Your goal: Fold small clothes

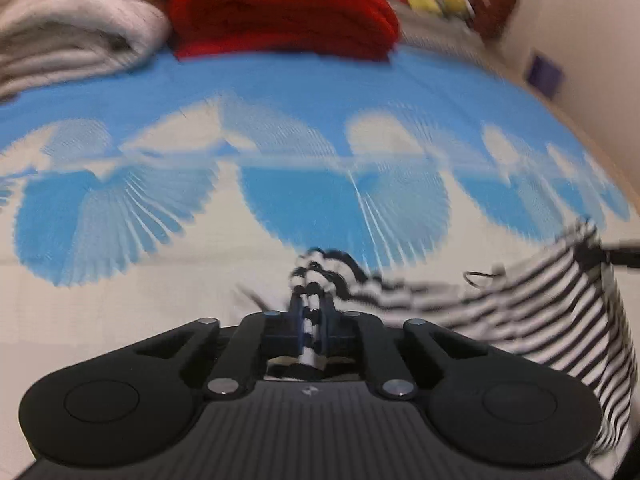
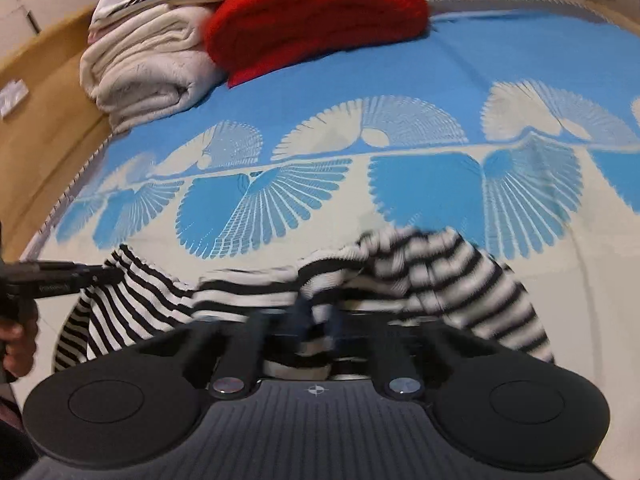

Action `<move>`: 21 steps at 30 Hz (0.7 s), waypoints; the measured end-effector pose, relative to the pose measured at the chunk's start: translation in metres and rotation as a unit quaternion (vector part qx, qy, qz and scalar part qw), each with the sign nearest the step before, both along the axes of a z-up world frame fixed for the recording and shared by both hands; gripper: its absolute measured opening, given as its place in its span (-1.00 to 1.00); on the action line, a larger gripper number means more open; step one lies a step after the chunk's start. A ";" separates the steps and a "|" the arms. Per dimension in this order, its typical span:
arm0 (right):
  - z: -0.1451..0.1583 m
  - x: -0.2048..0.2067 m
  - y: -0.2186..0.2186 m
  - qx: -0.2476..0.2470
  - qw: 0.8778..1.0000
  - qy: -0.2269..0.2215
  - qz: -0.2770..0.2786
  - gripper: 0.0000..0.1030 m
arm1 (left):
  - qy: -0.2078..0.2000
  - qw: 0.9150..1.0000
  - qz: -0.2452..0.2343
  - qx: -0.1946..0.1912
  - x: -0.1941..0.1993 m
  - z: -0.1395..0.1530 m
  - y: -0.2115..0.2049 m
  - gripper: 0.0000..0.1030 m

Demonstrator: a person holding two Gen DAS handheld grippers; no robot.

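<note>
Striped black-and-white cloth is what I am gripping on both sides: the striped garment (image 2: 248,292) is hanging bunched between my two tools, just above the bed's blue-and-cream bedspread (image 2: 500,64). My left claw (image 1: 311,308) is clenching a gathered edge of it, the fabric running back between the fingers. My right claw (image 2: 316,316) is likewise clamped on a fold, though blur is softening its fingers. From the right wrist view I am seeing the other tool at the left edge with a hand (image 2: 16,344) around it. Behind, a folded red blanket (image 2: 320,16) is lying beside a cream blanket (image 2: 144,68).
</note>
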State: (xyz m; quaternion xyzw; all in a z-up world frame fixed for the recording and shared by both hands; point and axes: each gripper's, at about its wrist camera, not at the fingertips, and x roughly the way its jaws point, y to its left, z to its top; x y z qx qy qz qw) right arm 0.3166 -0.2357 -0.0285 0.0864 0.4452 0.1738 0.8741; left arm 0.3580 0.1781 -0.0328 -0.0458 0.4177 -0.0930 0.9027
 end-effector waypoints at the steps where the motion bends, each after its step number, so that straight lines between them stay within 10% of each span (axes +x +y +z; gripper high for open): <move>1: 0.003 0.001 0.003 0.002 1.000 -0.011 -0.004 -0.97 | -0.017 0.999 0.029 -0.021 0.000 0.008 0.010 -0.86; 4: 0.016 0.008 0.000 0.018 0.996 -0.064 -0.059 -0.97 | -0.036 0.991 0.098 -0.080 0.002 0.017 0.037 -0.85; 7: 0.015 0.014 0.008 -0.002 0.992 -0.091 -0.092 -0.97 | 0.012 0.996 0.076 -0.046 0.009 0.003 0.022 -0.82; 12: -0.026 0.035 0.043 -0.151 0.984 -0.036 -0.082 -0.92 | 0.098 0.994 0.053 0.008 0.018 -0.020 0.010 -0.06; 16: -0.028 0.042 0.035 -0.128 0.989 -0.008 -0.076 -0.80 | 0.097 0.987 0.109 -0.070 0.017 -0.013 0.046 0.08; 21: 0.021 0.030 -0.011 0.002 0.994 -0.060 -0.088 -0.08 | 0.120 0.978 0.119 -0.123 0.021 -0.020 0.058 0.08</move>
